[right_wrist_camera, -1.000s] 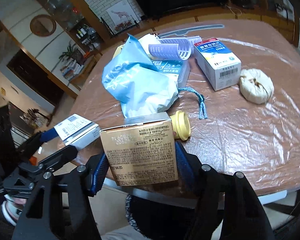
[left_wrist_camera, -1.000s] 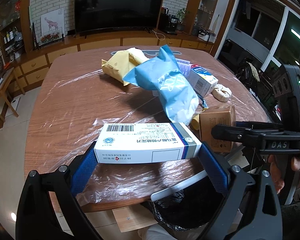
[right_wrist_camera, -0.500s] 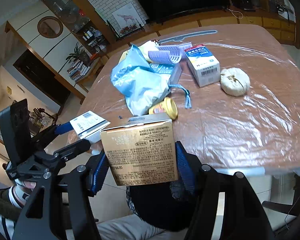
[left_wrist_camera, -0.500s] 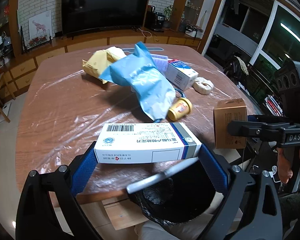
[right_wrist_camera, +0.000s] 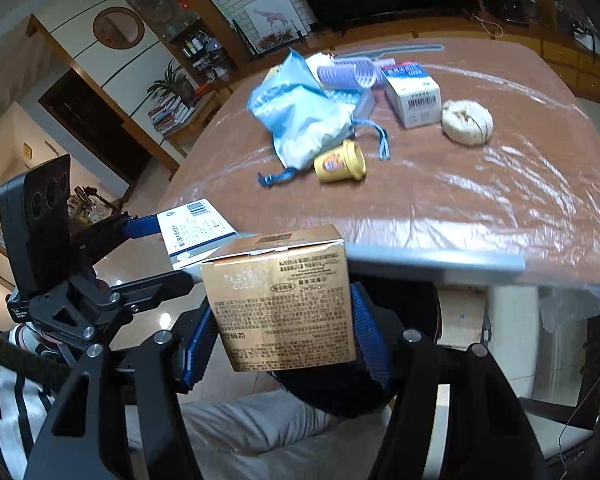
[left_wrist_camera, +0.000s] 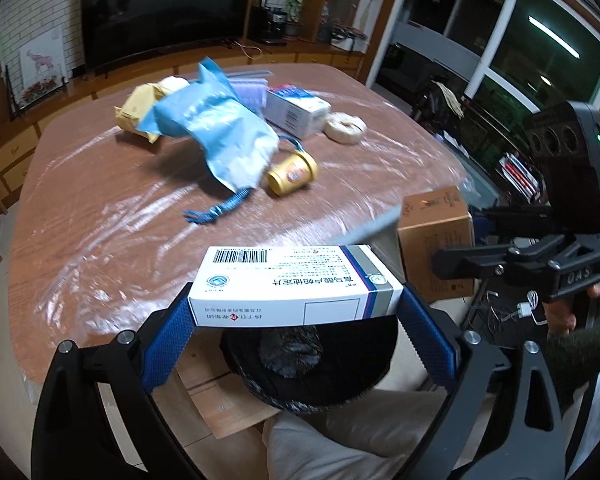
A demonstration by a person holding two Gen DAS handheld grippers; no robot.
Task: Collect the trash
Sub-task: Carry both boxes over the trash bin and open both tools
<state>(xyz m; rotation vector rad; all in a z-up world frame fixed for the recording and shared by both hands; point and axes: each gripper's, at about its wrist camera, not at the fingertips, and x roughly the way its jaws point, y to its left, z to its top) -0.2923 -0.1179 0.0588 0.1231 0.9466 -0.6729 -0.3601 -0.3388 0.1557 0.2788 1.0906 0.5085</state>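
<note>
Lying crosswise in left gripper (left_wrist_camera: 296, 316), white box (left_wrist_camera: 296, 284).

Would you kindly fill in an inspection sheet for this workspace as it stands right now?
Surface: brown table under clear plastic film.
Job's things: white box and brown box, both held over the black-lined bin below the table edge.
Clutter: blue bag, yellow cup on its side, yellow packet, blue-and-white carton, round bundle, blue cord.
Grippers: left gripper clamps the white box; right gripper clamps the brown box.
Cables: white lead near the right hand.
Surroundings: television, cabinets, windows.
</note>
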